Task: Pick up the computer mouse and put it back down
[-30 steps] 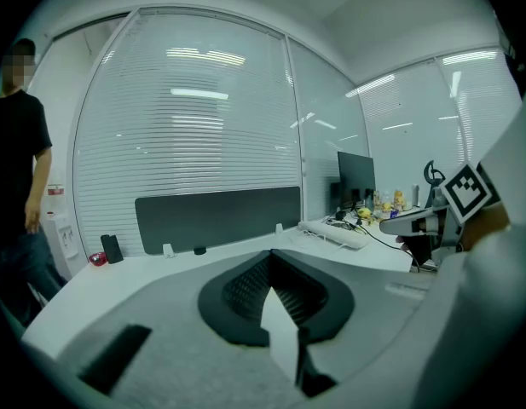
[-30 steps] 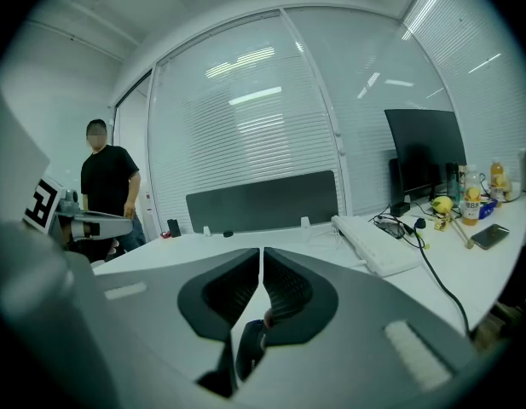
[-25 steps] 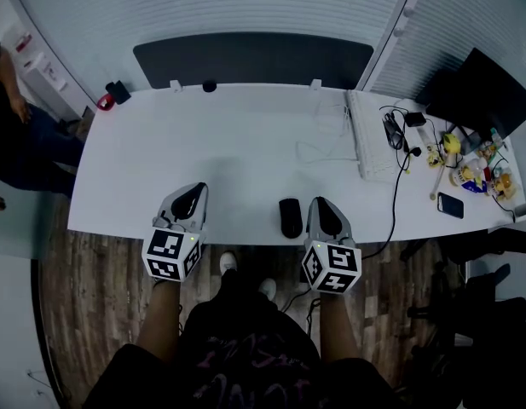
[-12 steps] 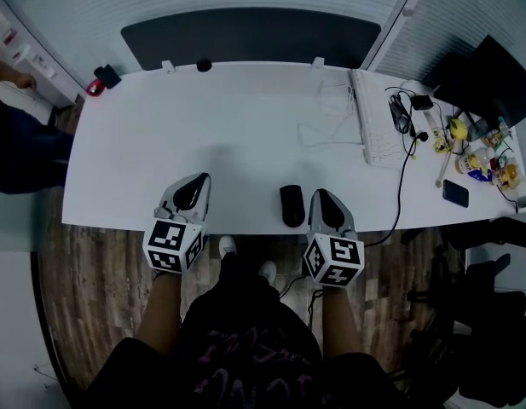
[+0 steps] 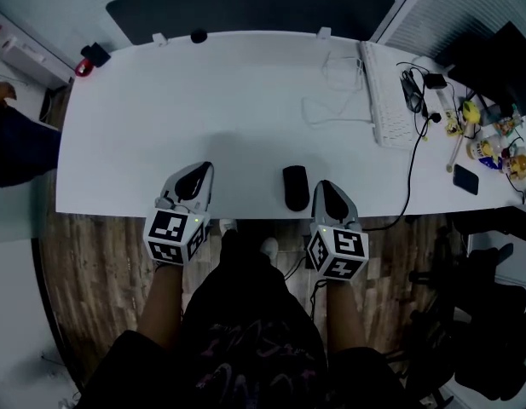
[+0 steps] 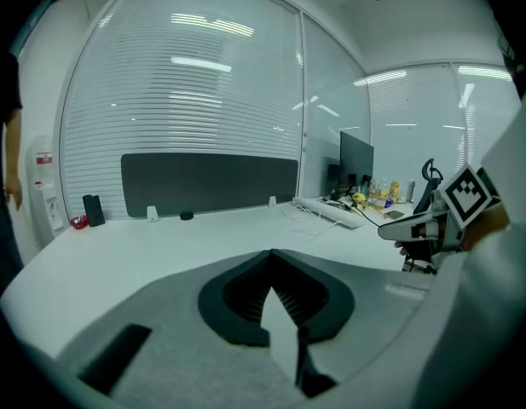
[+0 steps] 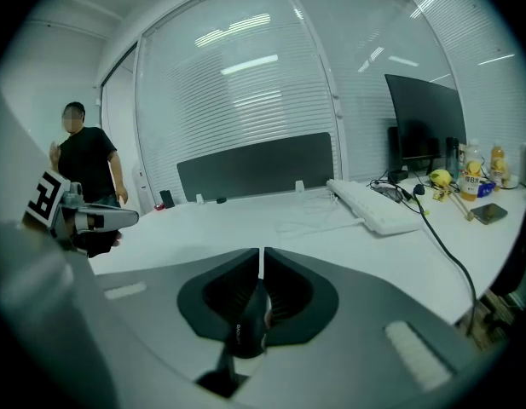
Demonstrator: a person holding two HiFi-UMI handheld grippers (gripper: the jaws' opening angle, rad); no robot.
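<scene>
Two checks on the head view: where's the mouse, and why are the tongs sitting like that? [lin]

Mouse (image 5: 296, 187) lies flat on the counter (image 5: 160, 118), with the near edge just behind it. Right tongs (image 5: 325, 186) are just beside it on its right, not touching. Left tongs (image 5: 201, 170) are well apart on its left. They flank it, low, with nothing carried, so it reads as a standby pose to me. Can't say whether the lift is pending or done. [ode]

Axis? [lin]

Long axis runs away from the person, about square to that edge. Too dark to tell which end is the nose. [ode]

Left gripper view? [lin]

Tips together, nothing between them, only bare counter showing through the pocket. Mouse not in frame. [ode]

Right gripper view? [lin]

Tips closed to a hairline. A dark shape (image 7: 245, 318) sits in the pocket behind them. Could be the mouse seen through it or tong hardware, can't tell. Head view has the mouse clear of the pads, so I'd call it empty. It would have to open before any grab. [ode]
</scene>
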